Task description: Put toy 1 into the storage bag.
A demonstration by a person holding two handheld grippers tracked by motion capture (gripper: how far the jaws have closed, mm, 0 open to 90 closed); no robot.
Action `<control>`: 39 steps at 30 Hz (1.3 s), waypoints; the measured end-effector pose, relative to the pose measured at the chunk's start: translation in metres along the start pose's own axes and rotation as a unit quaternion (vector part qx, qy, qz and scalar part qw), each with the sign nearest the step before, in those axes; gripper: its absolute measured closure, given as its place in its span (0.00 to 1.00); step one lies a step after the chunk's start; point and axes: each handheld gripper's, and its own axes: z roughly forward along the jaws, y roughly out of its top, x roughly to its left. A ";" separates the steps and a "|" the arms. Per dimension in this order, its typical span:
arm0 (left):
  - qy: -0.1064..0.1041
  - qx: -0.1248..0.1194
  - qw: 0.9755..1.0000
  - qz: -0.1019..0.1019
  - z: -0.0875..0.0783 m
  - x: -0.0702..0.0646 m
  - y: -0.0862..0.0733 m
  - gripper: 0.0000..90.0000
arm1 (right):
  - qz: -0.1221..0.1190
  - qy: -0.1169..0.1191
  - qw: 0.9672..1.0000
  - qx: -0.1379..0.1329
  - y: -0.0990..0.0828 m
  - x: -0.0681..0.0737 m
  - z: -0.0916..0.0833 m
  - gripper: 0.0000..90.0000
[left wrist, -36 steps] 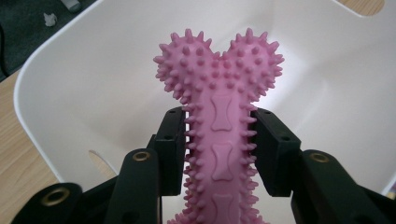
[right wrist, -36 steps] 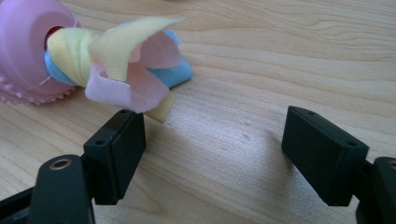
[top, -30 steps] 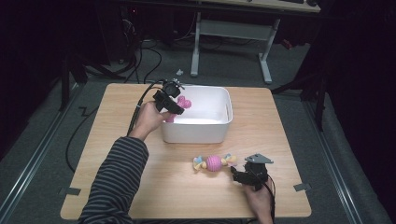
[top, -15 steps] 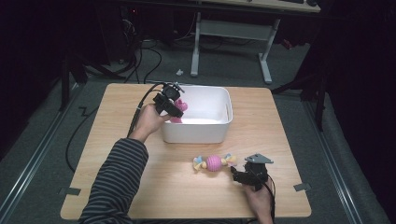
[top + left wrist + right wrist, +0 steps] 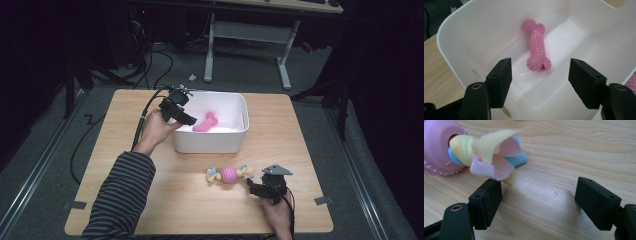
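Observation:
A pink spiky bone toy (image 5: 205, 121) (image 5: 536, 46) lies on the floor of the white bin (image 5: 235, 140). My left gripper (image 5: 181, 118) (image 5: 540, 80) hovers over the bin's left rim; its jaws have just been opening and stand apart with nothing between them, the bone lying free below. A pink ball toy with pastel cloth ends (image 5: 229, 174) (image 5: 474, 150) rests on the table in front of the bin. My right gripper (image 5: 255, 189) (image 5: 539, 200) sits low on the table just right of that toy, open, its left pad close to the cloth tuft.
The wooden table (image 5: 125, 175) has bare room at the left and front. The bin's walls (image 5: 459, 42) rise around my left gripper's jaws. A cable (image 5: 145, 117) trails from the left gripper over the table's far left edge.
The left gripper's jaws opened and let go of the pink bone, which dropped from the jaws to the bin's floor. The right gripper kept still.

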 end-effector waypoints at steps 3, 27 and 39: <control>0.001 -0.016 1.000 -0.001 -0.009 -0.001 -0.003 0.39 | 0.000 0.000 1.000 0.000 0.000 0.000 0.000 0.24; 0.009 -0.091 0.996 -0.008 -0.063 -0.010 -0.042 0.39 | 0.000 0.000 1.000 0.000 0.000 0.000 0.000 0.24; 0.014 -0.117 0.993 -0.018 -0.077 -0.013 -0.068 0.39 | -0.001 0.001 1.000 0.000 0.000 0.000 0.000 0.24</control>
